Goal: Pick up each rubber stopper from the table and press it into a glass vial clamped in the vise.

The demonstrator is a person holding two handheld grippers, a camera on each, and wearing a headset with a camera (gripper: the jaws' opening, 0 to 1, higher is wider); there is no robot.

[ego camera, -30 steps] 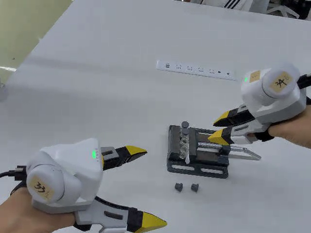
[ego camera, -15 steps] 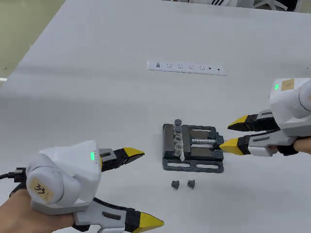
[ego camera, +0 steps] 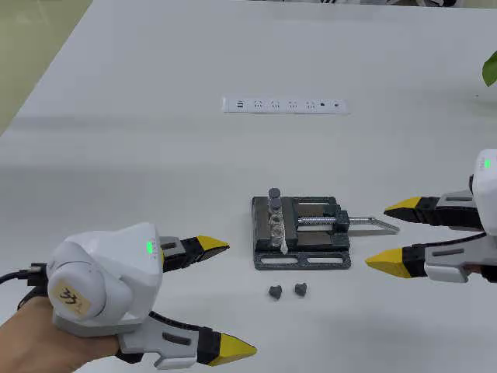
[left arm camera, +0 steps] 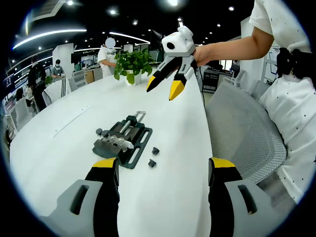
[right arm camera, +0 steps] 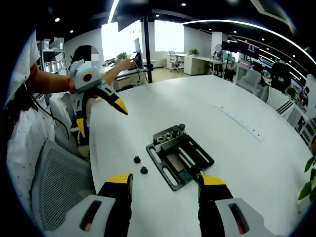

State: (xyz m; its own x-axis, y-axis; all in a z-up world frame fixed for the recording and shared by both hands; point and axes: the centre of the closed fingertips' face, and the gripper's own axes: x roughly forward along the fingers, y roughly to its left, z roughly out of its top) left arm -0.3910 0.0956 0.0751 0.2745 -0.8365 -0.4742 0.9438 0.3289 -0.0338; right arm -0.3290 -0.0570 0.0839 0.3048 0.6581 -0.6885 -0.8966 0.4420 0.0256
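Note:
A small black vise [ego camera: 311, 237] stands mid-table and clamps a row of glass vials [ego camera: 274, 224]. The two far vials carry dark stoppers [ego camera: 274, 195]. Two loose grey rubber stoppers [ego camera: 275, 291] [ego camera: 300, 289] lie just in front of the vise, also seen as stoppers [left arm camera: 153, 156] [right arm camera: 140, 164]. My left gripper [ego camera: 225, 298] hovers open at the near left, well short of the vise [left arm camera: 123, 138]. To the right of the vise [right arm camera: 180, 154], beyond its handle, my right gripper [ego camera: 388, 235] is open and holds nothing.
A white power strip [ego camera: 283, 104] lies on the table behind the vise. A potted plant [left arm camera: 131, 64] stands at the far end of the table. An office chair [left arm camera: 242, 133] sits beside the table edge. People are at desks around the room.
My right gripper has drawn back from above the vise to the right, past the handle, and lower. The left gripper has stayed put. The head camera has shifted.

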